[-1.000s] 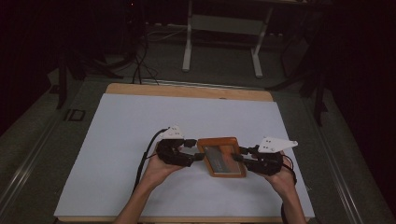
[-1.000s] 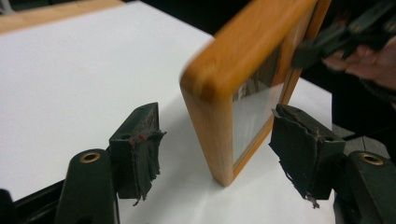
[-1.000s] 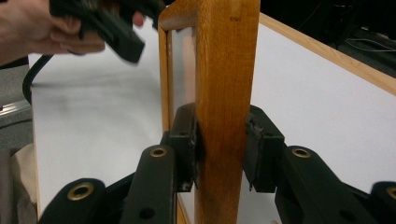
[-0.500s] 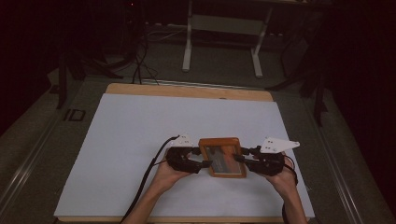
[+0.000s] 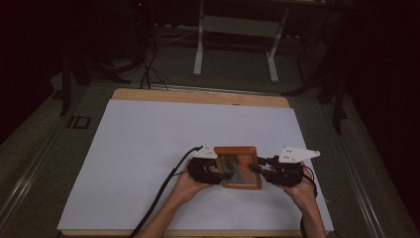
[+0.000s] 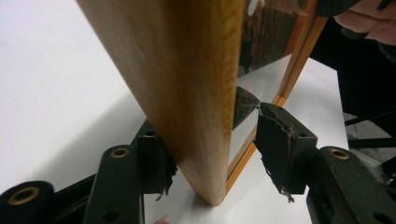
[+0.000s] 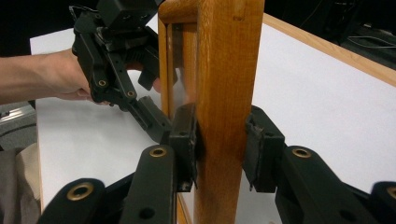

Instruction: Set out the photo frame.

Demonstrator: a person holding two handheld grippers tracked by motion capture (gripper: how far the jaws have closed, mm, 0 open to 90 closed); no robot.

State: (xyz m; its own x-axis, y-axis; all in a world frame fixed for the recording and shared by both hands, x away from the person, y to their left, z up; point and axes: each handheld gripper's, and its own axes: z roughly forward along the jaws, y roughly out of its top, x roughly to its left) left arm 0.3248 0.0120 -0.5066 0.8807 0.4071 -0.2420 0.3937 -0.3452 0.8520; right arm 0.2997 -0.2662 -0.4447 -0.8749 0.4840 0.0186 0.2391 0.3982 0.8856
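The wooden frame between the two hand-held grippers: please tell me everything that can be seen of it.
The wooden frame is a small rectangle of orange-brown varnished wood around a dark, reflective pane. It stands raised on the white table cover, its lower corner touching the cover. The right hand-held gripper clamps one side rail between both pads. The left hand-held gripper straddles the opposite rail; its jaws have just been closing, one pad at the wood, the other apart from it.

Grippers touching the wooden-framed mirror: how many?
2. The right gripper is clamped on one side rail of the brown wooden-framed mirror. The left gripper has just been closing around the opposite rail: one pad touches, the other stands apart.
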